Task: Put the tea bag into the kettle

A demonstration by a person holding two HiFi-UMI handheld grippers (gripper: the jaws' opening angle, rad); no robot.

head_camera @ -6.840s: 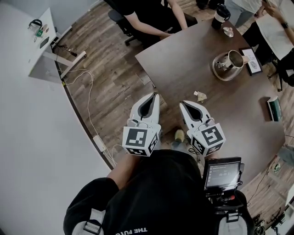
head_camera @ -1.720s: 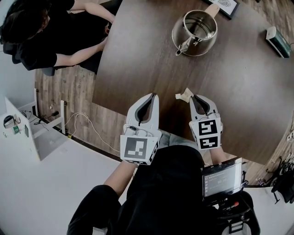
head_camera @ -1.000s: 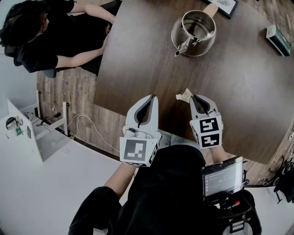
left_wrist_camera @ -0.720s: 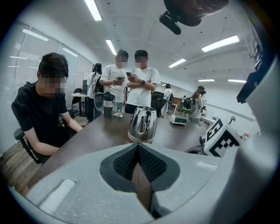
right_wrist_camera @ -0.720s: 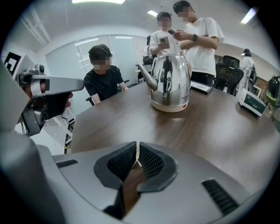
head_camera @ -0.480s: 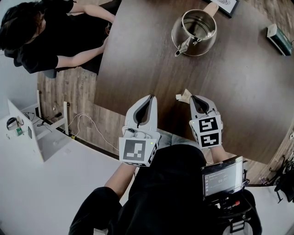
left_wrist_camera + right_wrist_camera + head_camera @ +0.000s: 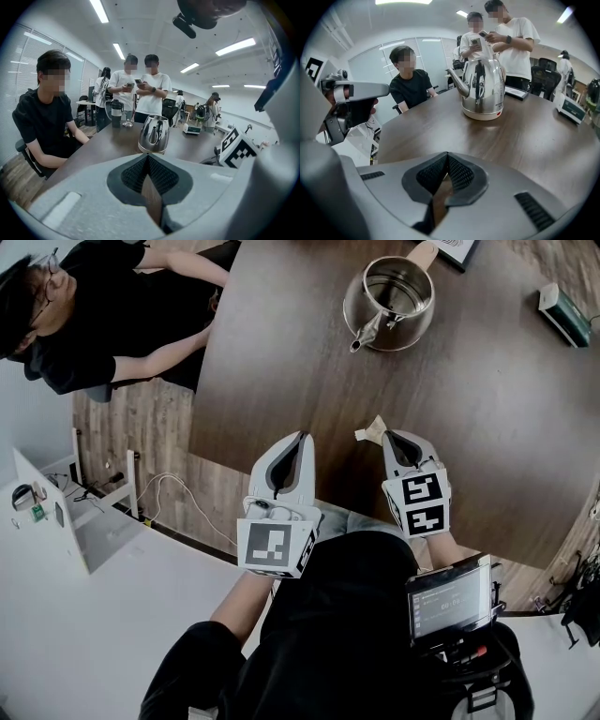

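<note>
While both my left gripper (image 7: 302, 437) and right gripper (image 7: 393, 436) keep their fingers clenched together on nothing, the tea bag (image 7: 372, 430) lies on the desk (image 7: 487, 427), well short of the kettle (image 7: 391, 299), nearest my right fingers.

The white-and-grey two-jaw left gripper (image 7: 301, 438) and the matching white-and-grey right gripper (image 7: 389, 435) point forward side by side, slightly apart. Each has its jaws pressed together, tips touching. The bare left forearm (image 7: 244, 594) reaches out from the body.
</note>
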